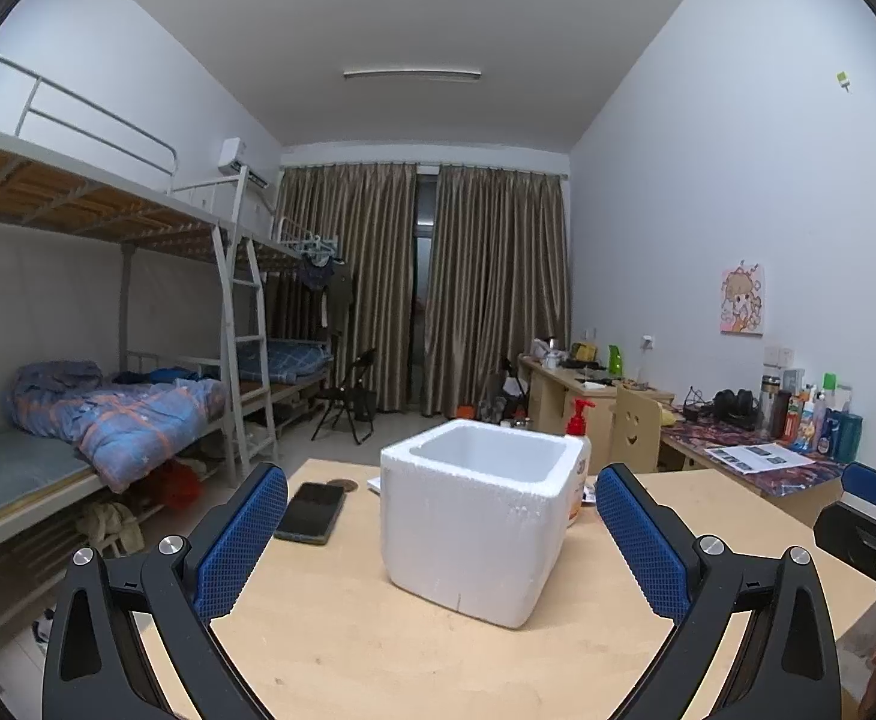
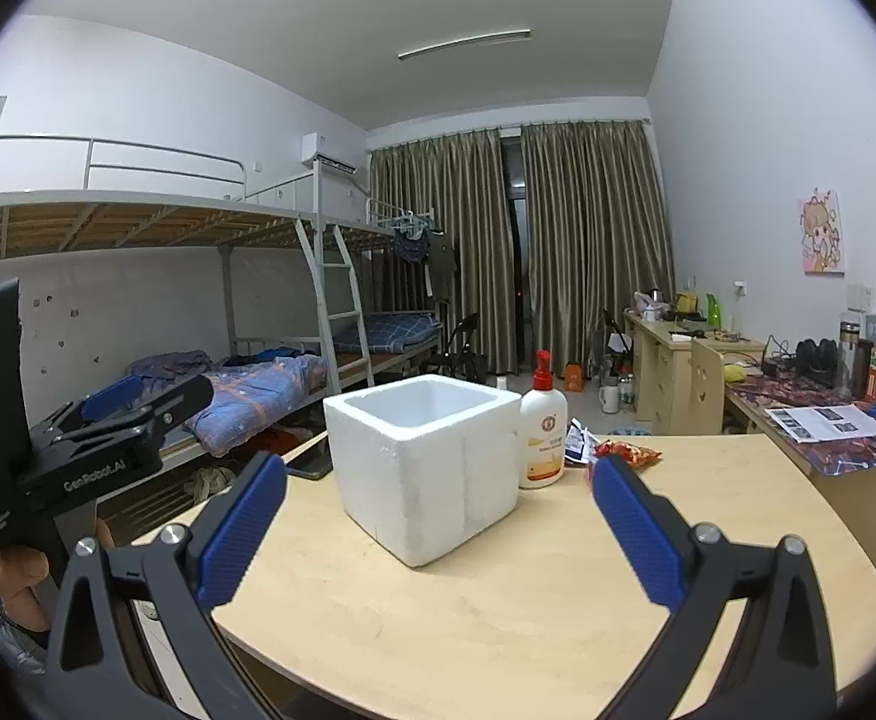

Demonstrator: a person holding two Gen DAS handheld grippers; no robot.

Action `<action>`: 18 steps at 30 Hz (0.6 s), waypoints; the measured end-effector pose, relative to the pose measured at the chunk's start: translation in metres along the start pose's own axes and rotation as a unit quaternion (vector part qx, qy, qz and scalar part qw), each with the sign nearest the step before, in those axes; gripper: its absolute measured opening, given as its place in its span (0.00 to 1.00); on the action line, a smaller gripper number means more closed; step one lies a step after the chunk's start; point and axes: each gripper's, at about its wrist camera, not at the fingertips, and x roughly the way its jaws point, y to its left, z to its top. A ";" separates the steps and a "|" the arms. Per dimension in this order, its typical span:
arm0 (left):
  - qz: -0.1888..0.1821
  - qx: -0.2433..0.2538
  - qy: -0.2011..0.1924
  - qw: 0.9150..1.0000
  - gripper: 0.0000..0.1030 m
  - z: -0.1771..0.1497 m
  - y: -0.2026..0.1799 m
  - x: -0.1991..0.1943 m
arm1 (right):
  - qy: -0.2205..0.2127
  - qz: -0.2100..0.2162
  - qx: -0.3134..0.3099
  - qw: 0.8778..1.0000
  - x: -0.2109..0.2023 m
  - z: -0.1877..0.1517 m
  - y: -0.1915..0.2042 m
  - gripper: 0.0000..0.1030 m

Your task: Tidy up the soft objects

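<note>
A white foam box [image 1: 479, 517], open at the top, stands on the light wooden table [image 1: 378, 648]; it also shows in the right wrist view [image 2: 429, 468]. My left gripper [image 1: 441, 507] is open and empty, raised in front of the box. My right gripper [image 2: 438, 495] is open and empty, also in front of the box. A red snack packet [image 2: 627, 452] and a blue-white packet [image 2: 576, 443] lie on the table behind the box to the right. The inside of the box is hidden.
A white lotion bottle [image 2: 543, 429] with a red pump stands right behind the box. A black phone [image 1: 312, 512] lies left of it. Bunk beds [image 1: 108, 408] stand to the left, and desks [image 1: 756, 450] with clutter to the right.
</note>
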 end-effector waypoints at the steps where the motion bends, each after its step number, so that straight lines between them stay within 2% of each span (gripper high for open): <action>1: -0.002 -0.001 0.002 1.000 1.00 -0.003 0.001 0.000 | -0.001 0.003 0.000 1.000 -0.001 -0.003 0.001 1.00; 7: -0.010 -0.002 0.020 1.000 1.00 -0.019 0.002 0.000 | 0.002 0.000 0.001 1.000 -0.004 -0.015 0.003 1.00; 18: -0.017 0.005 0.026 1.000 1.00 -0.042 -0.001 -0.010 | 0.012 0.006 0.009 1.000 -0.004 -0.044 0.006 1.00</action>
